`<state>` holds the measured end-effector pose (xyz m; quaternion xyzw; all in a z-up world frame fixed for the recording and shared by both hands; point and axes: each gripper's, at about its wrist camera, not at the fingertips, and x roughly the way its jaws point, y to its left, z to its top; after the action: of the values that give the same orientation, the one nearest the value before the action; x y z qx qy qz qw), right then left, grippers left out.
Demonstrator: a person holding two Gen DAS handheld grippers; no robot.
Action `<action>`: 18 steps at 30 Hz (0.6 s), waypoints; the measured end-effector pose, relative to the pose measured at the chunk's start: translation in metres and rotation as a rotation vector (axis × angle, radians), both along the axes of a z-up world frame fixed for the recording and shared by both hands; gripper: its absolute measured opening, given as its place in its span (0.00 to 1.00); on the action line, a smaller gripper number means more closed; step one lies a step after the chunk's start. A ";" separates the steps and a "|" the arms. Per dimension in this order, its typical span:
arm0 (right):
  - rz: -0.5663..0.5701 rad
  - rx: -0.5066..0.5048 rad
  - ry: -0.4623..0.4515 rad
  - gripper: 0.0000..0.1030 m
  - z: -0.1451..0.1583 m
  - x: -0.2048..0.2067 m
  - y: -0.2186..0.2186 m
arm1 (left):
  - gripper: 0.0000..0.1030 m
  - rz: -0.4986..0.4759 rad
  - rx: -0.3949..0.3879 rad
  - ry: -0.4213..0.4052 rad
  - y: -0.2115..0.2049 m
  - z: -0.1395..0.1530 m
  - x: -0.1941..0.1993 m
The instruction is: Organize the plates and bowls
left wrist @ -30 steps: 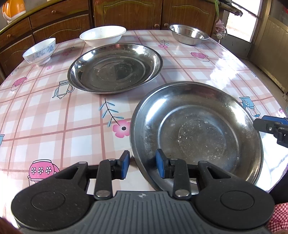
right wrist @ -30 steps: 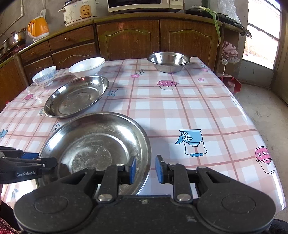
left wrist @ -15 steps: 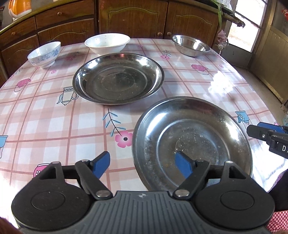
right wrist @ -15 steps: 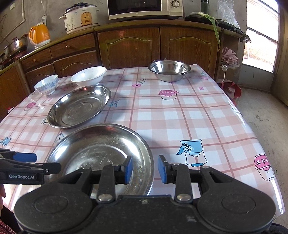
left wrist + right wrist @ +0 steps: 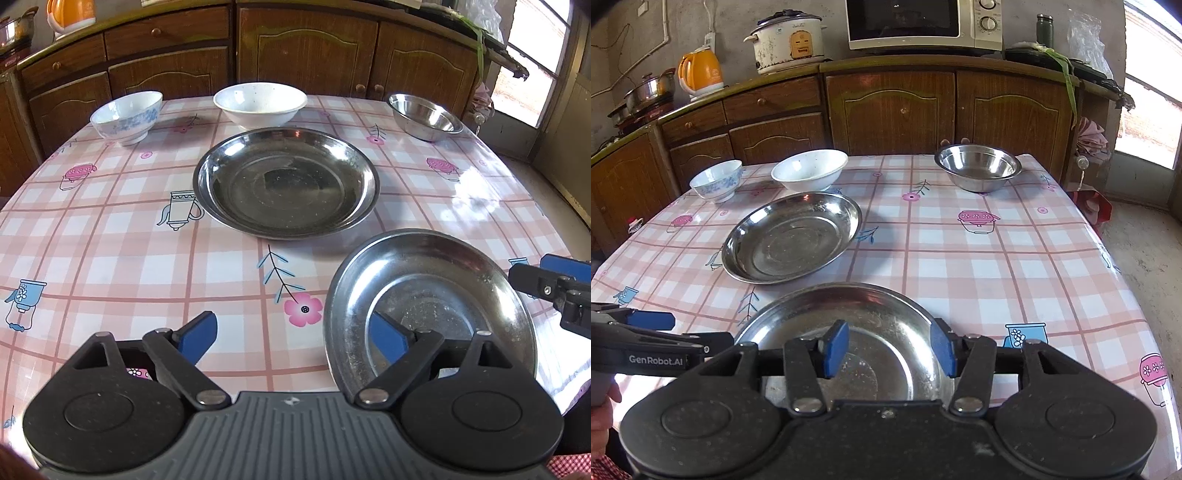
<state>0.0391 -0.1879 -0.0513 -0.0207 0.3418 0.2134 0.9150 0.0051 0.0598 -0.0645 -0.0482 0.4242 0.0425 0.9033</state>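
Observation:
The near steel plate [image 5: 428, 295] [image 5: 871, 306] lies on the checked tablecloth at the table's front edge. My left gripper [image 5: 293, 338] straddles its left rim, jaws opening, pads clear of the metal. My right gripper [image 5: 889, 348] stands over its right side, jaws also opening, one pad above the plate's inside and the other at the rim, not pressing. A second steel plate [image 5: 286, 182] [image 5: 792, 238] rests mid-table. Behind it stand a blue-patterned bowl [image 5: 127, 114] [image 5: 716, 181], a white bowl [image 5: 260, 103] [image 5: 809, 170] and a steel bowl [image 5: 424, 116] [image 5: 979, 166].
Wooden cabinets [image 5: 890, 110] run close behind the table. On the counter are an orange kettle [image 5: 701, 70], a rice cooker [image 5: 790, 40] and a microwave [image 5: 923, 22]. The table's right edge [image 5: 1126, 266] drops to a bare floor. A person's hand [image 5: 604, 406] shows at lower left.
Both grippers have let go of the near plate's rim and spread their jaws wide. Both have drawn back and up, so more of the table shows.

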 end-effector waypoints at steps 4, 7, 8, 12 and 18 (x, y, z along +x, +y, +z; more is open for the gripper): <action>0.018 0.003 -0.004 0.63 0.004 0.003 0.009 | 0.90 0.022 -0.003 -0.011 0.009 0.003 0.002; 0.027 0.009 -0.005 0.65 0.006 0.005 0.016 | 0.90 0.038 -0.006 -0.018 0.016 0.005 0.003; 0.030 0.012 -0.004 0.66 0.007 0.006 0.017 | 0.90 0.043 -0.006 -0.019 0.018 0.005 0.004; 0.040 0.013 -0.002 0.66 0.009 0.012 0.025 | 0.90 0.063 -0.011 -0.022 0.027 0.006 0.006; 0.046 0.029 0.018 0.68 0.008 0.025 0.035 | 0.91 0.098 -0.018 -0.025 0.043 0.007 0.012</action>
<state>0.0636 -0.1534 -0.0430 -0.0135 0.3464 0.2395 0.9069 0.0171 0.1033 -0.0575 -0.0777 0.4105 0.0821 0.9048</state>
